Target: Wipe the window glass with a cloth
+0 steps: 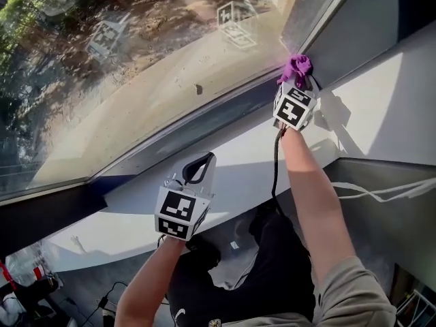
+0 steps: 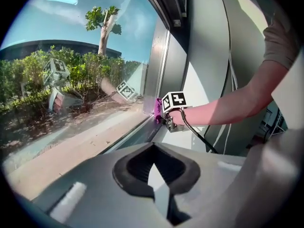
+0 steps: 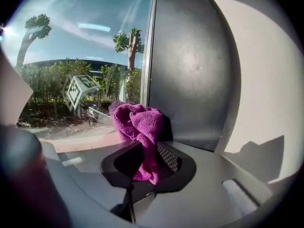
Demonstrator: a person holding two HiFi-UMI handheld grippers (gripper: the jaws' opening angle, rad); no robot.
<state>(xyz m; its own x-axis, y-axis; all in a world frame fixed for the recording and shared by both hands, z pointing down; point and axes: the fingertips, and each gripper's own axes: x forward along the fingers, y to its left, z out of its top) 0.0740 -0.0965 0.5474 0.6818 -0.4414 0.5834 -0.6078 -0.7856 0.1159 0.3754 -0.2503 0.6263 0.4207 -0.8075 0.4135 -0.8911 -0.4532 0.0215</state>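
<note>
**Cloth tucked into the bottom corner of the pane, held by only a small fold**

From here the right gripper (image 1: 300, 80) is reaching up to the lower right corner of the window glass (image 1: 136, 80), where the pane meets the upright frame (image 3: 149, 56). Its jaws are closed down on a purple cloth (image 1: 298, 65). A hanging fold is nipped between the pads and the rest bunches out in front as a loose wad. That wad sits right at the corner, and it looks to be against the glass, though I can't swear to contact.

The left gripper (image 1: 199, 169) hangs low over the white sill (image 1: 238, 155), well apart from the other. Its jaws are drawn together with nothing in them, and it plays no part in the wiping.

The grip is what I'd worry about. With so little cloth pinched, a firm drag across the pane could pull the fold free, and the cloth would drop onto the sill. The wad is lumpy too, so it may ride over the glass on one ridge and leave streaks. If it compresses or shifts aside, the hard jaw tips could meet the pane or knock the frame. The black cable (image 1: 275, 169) trailing from the right gripper runs close by the sill edge. A long sweep to the left might catch it there.
</note>
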